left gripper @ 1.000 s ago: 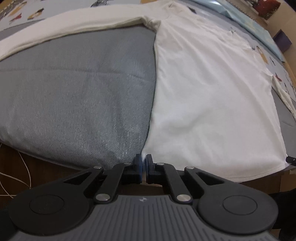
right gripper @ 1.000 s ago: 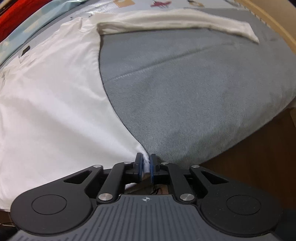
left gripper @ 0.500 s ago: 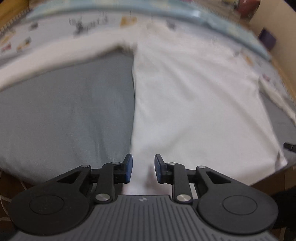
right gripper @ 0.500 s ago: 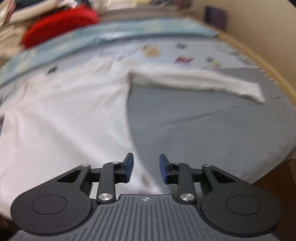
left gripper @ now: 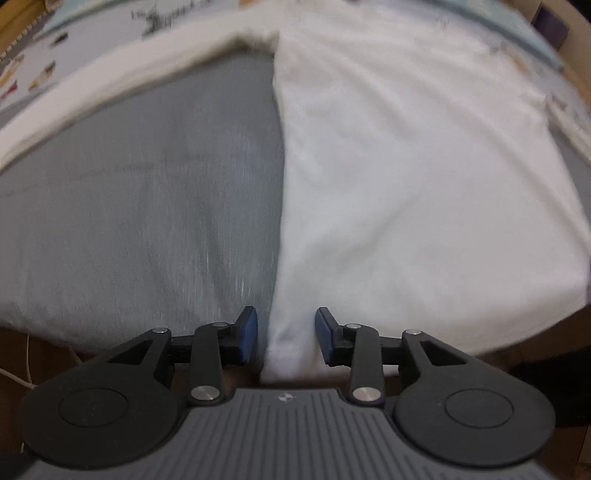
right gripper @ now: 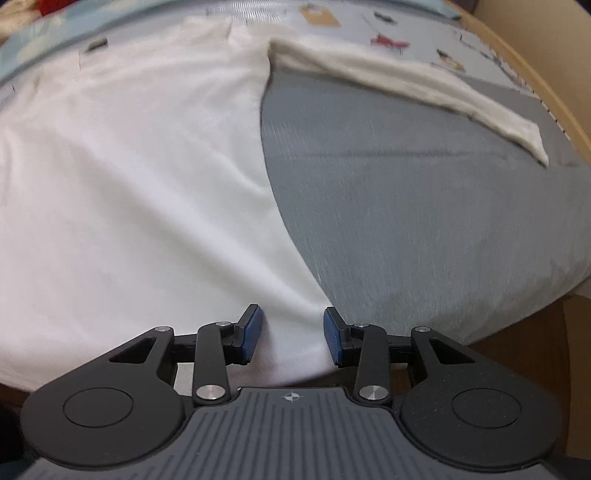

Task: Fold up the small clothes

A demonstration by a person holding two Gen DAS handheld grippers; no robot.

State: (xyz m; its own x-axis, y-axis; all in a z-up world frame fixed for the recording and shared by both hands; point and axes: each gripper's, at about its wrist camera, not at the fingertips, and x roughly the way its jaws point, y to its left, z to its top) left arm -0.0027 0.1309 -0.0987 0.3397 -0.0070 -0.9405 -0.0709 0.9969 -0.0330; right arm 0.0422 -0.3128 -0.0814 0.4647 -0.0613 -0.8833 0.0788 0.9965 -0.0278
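A white long-sleeved shirt point(left gripper: 406, 166) lies spread flat on a grey cover point(left gripper: 147, 206), hem toward me. Its left sleeve point(left gripper: 110, 85) stretches out to the left. In the right wrist view the shirt point(right gripper: 129, 177) fills the left half and its other sleeve point(right gripper: 424, 85) runs out to the right. My left gripper point(left gripper: 285, 334) is open with the shirt's lower left hem corner between its blue pads. My right gripper point(right gripper: 291, 338) is open over the lower right hem corner.
The grey cover point(right gripper: 424, 221) lies on a bed with a pale patterned sheet point(right gripper: 406, 33) at the far side. A wooden frame edge point(right gripper: 535, 62) runs along the right. Brown floor and a white cable point(left gripper: 14, 376) show below the near edge.
Both grippers were shut on the hem corners a second ago. They have opened, let go of the shirt and lifted a little; the shirt lies flat.
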